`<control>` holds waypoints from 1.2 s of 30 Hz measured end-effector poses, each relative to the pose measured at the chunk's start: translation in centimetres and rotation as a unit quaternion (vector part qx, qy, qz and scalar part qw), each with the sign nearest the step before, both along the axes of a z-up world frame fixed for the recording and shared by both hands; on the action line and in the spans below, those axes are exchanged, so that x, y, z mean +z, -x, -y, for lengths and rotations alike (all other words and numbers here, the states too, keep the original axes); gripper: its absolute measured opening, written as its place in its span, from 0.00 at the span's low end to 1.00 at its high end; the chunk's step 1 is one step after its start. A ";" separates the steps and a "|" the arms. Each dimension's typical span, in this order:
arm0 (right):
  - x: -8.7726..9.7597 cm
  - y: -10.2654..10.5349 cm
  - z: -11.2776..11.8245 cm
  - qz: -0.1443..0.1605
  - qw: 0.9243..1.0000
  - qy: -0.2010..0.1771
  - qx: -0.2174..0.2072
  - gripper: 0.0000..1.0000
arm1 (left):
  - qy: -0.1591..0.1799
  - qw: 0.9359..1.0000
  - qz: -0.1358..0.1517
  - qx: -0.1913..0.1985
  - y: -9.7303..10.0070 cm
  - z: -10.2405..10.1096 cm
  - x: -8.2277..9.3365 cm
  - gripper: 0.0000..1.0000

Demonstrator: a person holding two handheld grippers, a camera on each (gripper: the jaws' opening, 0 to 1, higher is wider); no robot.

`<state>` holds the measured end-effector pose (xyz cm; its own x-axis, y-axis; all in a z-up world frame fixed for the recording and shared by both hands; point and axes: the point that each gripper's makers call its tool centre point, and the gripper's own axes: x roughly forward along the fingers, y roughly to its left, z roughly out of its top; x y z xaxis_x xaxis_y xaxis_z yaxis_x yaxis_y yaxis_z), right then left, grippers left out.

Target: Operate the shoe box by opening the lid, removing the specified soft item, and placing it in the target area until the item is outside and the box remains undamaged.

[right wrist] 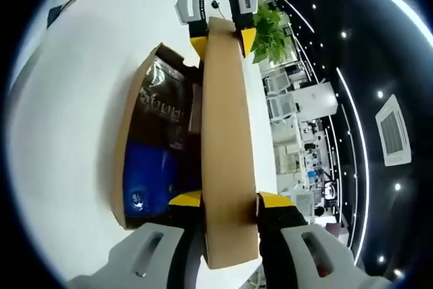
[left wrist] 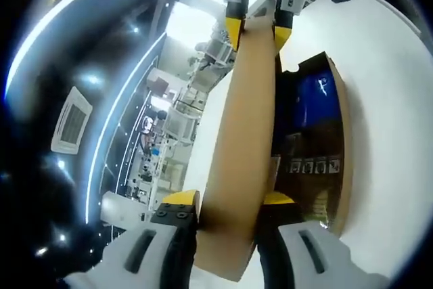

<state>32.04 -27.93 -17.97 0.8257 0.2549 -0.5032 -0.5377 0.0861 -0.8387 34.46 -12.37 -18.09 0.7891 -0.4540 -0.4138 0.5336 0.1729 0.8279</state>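
My left tool and right tool are clamped on opposite ends of the raised lid, its length spanning between them, above the open box on the white table.

Each claw has pale grey moulded housings, black finger arms and yellow tips; right claw alike.
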 end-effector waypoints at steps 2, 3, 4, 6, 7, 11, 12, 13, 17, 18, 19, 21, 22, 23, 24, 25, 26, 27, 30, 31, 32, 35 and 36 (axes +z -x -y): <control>0.1 -0.2 0.0 0.002 1.000 0.001 0.001 0.28 | 0.002 1.000 0.001 0.001 -0.2 0.0 0.2 0.33; 0.2 -0.2 0.0 0.003 1.000 0.001 0.001 0.28 | 0.003 1.000 0.001 0.001 -0.2 0.1 0.3 0.32; 0.3 -0.4 0.0 0.003 1.000 0.001 0.001 0.27 | 0.003 1.000 0.000 0.001 -0.3 0.1 0.4 0.32; 0.6 -0.6 0.0 0.005 1.000 0.001 0.004 0.27 | 0.005 1.000 0.001 0.000 -0.4 0.1 0.7 0.32; 0.7 -0.7 0.0 0.006 1.000 0.001 0.004 0.27 | 0.005 1.000 0.001 0.000 -0.5 0.1 0.8 0.31; 1.1 -1.2 0.0 0.012 1.000 0.001 0.008 0.26 | 0.004 1.000 0.005 -0.001 -1.0 0.3 1.3 0.30; 1.1 -1.2 0.0 0.012 1.000 0.001 0.008 0.25 | 0.005 1.000 0.005 -0.001 -1.1 0.3 1.4 0.30; 1.3 -1.3 0.0 0.014 1.000 0.000 0.007 0.25 | 0.004 1.000 0.005 0.000 -1.1 0.3 1.5 0.30; 1.5 -1.7 0.0 0.017 1.000 -0.002 0.005 0.25 | 0.002 1.000 0.001 0.001 -1.2 0.4 1.7 0.30; 1.6 -1.7 0.0 0.018 1.000 0.002 0.007 0.25 | 0.002 1.000 0.001 0.000 -1.2 0.4 1.7 0.30; 1.6 -1.8 0.0 0.018 1.000 0.001 0.006 0.25 | 0.003 1.000 0.001 0.000 -1.3 0.4 1.7 0.30; 1.7 -2.0 0.0 0.019 1.000 0.000 0.007 0.24 | 0.004 1.000 0.002 -0.003 -1.5 0.4 1.8 0.29; 1.9 -2.1 0.0 0.022 1.000 0.002 0.008 0.24 | 0.004 1.000 0.002 -0.003 -1.5 0.4 1.9 0.29; 2.0 -2.3 0.0 0.023 1.000 0.003 0.009 0.24 | 0.006 1.000 0.003 -0.003 -1.7 0.4 2.1 0.29; 2.1 -2.5 0.0 0.025 1.000 0.003 0.008 0.23 | 0.007 1.000 0.004 -0.002 -2.0 0.4 2.3 0.29; 2.3 -2.6 0.0 0.026 1.000 0.003 0.008 0.23 | 0.009 1.000 0.004 -0.001 -2.1 0.4 2.5 0.29; 2.4 -2.7 0.0 0.027 1.000 0.002 0.007 0.23 | 0.009 1.000 0.005 -0.001 -2.2 0.5 2.6 0.28; 2.6 -3.0 0.1 0.030 1.000 0.003 0.007 0.22 | 0.008 1.000 0.006 -0.001 -2.3 0.5 2.7 0.28; 2.9 -3.4 0.1 0.032 0.999 0.002 0.005 0.21 | 0.010 1.000 0.014 -0.009 -2.2 0.9 3.3 0.26; 3.0 -3.6 0.1 0.033 0.999 0.002 0.005 0.21 | 0.010 1.000 0.016 -0.011 -2.2 1.1 3.4 0.26; 3.0 -3.7 0.1 0.034 0.999 0.002 0.004 0.21 | 0.010 1.000 0.017 -0.012 -2.2 1.1 3.4 0.26; 3.1 -3.8 0.1 0.036 0.999 0.003 0.006 0.20 | 0.009 1.000 0.020 -0.012 -2.6 1.1 3.4 0.26; 3.2 -3.9 0.1 0.037 0.999 0.004 0.007 0.20 | 0.009 1.000 0.020 -0.011 -2.7 1.1 3.5 0.26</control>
<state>35.92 -27.98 -14.79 0.8573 0.2620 -0.4432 -0.4753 0.0719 -0.8769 37.19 -13.51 -14.63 0.7943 -0.4794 -0.3733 0.5039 0.1764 0.8456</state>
